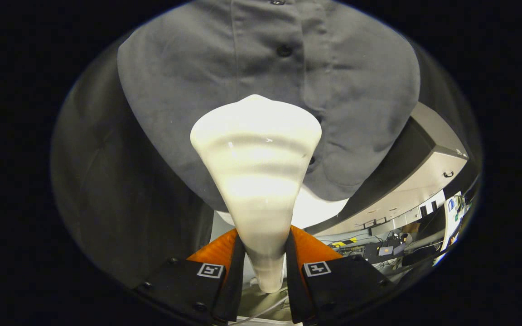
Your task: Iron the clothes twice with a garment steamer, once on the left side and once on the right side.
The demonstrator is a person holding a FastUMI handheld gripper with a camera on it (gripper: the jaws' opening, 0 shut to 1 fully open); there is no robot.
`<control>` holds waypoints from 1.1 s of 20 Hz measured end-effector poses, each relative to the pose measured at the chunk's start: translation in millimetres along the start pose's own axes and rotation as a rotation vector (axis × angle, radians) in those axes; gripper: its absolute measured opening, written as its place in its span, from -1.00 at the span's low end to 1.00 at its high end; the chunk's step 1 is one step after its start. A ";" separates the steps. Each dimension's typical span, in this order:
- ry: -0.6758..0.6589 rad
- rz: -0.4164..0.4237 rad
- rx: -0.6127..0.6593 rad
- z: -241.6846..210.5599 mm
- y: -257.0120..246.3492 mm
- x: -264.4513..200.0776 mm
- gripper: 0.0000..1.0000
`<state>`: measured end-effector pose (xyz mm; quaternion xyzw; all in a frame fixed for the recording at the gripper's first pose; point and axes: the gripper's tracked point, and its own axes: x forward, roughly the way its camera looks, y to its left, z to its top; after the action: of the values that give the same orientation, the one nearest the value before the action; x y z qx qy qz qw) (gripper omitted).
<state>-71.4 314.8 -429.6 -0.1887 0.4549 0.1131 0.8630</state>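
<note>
At your four o'clock sits a cluttered desk (374, 250) with cables, beneath white cabinets (428, 181) at three o'clock.

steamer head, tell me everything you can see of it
The steamer head is a glossy cream-white plastic cone, wide and rounded at the far end and narrowing to a slim neck near the camera. The gripper is shut on that neck, both black fingers pressing its sides. A thin cord trails below the neck. It points at the hanging grey shirt, its wide end right by the button strip; actual contact cannot be told.
</note>
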 end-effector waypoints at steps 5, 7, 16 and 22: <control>-0.102 -0.021 0.041 35.7 -26.0 -48.2 0.01; -0.141 -0.030 0.062 47.2 -36.4 -67.1 0.01; -0.324 -0.092 0.149 105.1 -87.3 -156.9 0.00; -0.436 -0.125 0.183 126.7 -113.2 -218.4 0.00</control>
<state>-58.2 261.7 -158.4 -0.1085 0.2538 0.0556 0.9595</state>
